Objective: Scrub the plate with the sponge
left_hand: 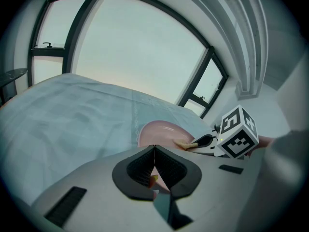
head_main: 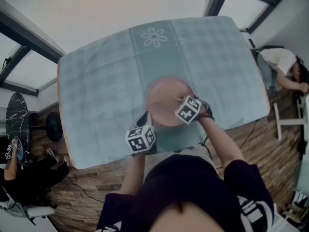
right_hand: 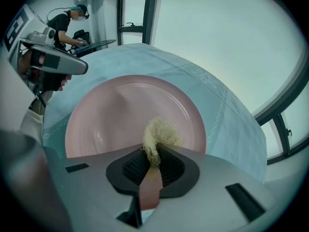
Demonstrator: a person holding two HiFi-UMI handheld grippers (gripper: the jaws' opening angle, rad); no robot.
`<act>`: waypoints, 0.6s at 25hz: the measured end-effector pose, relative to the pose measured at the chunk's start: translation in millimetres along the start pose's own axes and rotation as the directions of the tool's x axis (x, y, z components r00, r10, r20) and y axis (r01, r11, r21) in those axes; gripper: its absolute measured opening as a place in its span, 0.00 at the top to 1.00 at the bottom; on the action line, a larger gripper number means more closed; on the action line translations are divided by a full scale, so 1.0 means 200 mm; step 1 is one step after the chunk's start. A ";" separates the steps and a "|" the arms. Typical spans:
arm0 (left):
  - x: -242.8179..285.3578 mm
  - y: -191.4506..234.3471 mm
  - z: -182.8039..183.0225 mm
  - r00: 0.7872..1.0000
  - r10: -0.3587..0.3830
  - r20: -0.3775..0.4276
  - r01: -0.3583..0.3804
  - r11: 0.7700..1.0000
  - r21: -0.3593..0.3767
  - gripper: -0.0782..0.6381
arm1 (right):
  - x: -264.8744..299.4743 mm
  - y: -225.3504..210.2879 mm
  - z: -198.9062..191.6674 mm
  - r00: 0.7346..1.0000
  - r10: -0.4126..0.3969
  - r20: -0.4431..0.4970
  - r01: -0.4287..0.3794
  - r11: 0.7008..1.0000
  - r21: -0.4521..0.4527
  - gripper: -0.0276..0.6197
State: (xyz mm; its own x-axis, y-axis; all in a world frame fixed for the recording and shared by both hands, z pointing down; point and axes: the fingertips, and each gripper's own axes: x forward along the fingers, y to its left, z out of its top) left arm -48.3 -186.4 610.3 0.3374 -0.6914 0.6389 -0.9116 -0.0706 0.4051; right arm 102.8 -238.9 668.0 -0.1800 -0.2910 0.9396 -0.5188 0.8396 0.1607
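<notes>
Right gripper (right_hand: 153, 154) fingers pinch a pale fibrous sponge (right_hand: 159, 133), its tuft resting on the pink plate (right_hand: 120, 112); left gripper (left_hand: 154, 151) fingers closed on the plate's near rim, blue tablecloth (right_hand: 219, 112) beneath

Teal-clothed worktop (head_main: 96, 95) under the left hand-held gripper (head_main: 145, 119) — flower motif (head_main: 154, 36) beyond it; a person (head_main: 282, 66) well right of the right hand-held gripper (head_main: 175, 98)

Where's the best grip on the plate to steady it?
The plate's near rim, coming low from the person's side. It lies flat on the cloth, so only its thin raised edge fits the jaws. The left tongs are shut there, clear of the sponge in the right tongs.
</notes>
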 end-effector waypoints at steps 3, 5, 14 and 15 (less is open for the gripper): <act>0.00 0.01 -0.01 1.000 0.004 -0.004 -0.004 1.000 -0.002 0.88 | 0.02 -0.03 0.03 1.000 -0.008 0.003 0.008 1.000 0.001 0.90; 0.01 0.02 -0.01 1.000 0.008 -0.005 -0.008 1.000 -0.006 0.88 | 0.03 -0.05 0.05 1.000 -0.014 0.005 0.014 1.000 0.006 0.90; 0.01 0.04 0.00 1.000 0.020 -0.004 -0.020 1.000 -0.023 0.88 | 0.07 -0.07 0.15 1.000 -0.016 0.020 0.016 1.000 0.001 0.90; 0.01 0.04 0.00 1.000 0.021 -0.004 -0.021 0.999 -0.025 0.88 | 0.07 -0.07 0.16 1.000 -0.017 0.019 0.017 1.000 -0.001 0.90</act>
State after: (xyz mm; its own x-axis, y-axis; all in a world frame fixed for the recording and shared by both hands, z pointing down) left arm -55.4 -188.5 615.2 0.3193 -0.6901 0.6495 -0.9122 -0.0381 0.4080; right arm 80.6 -269.1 668.9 -0.1864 -0.3141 0.9309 -0.5215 0.8347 0.1772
